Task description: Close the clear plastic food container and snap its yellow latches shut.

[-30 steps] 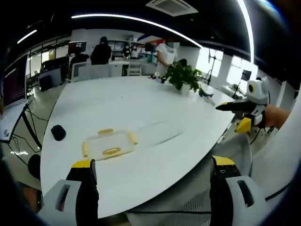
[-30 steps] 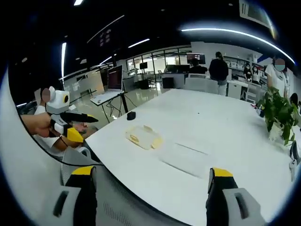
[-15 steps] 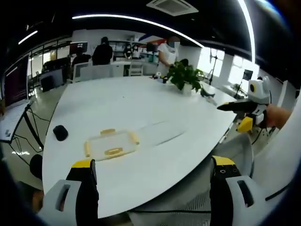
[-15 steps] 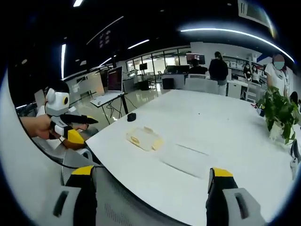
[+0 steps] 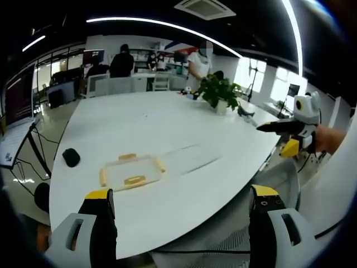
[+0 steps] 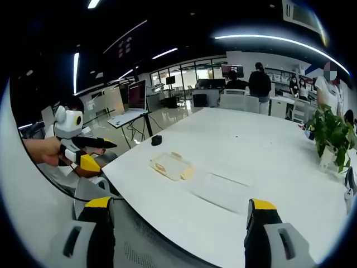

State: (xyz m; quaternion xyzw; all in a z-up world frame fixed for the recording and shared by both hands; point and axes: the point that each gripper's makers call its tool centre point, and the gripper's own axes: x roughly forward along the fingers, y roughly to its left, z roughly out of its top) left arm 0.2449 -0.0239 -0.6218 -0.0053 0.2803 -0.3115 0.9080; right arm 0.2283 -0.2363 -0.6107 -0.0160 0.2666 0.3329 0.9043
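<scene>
L and R gripper views both look from off the worktop (image 5: 167,128) edge, well back, facing across it; shared: container (image 5: 131,172) (image 6: 170,166), plant (image 5: 219,92) (image 6: 330,134), each other's tongs

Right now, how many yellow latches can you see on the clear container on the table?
3 show in the left gripper view: one on the container's far edge, one on its left end, one on its right end. A fourth yellow piece lies at the near side; it may be another latch.

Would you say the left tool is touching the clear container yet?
Apart. In the left gripper view, bare white table separates the left tool from the container.
</scene>
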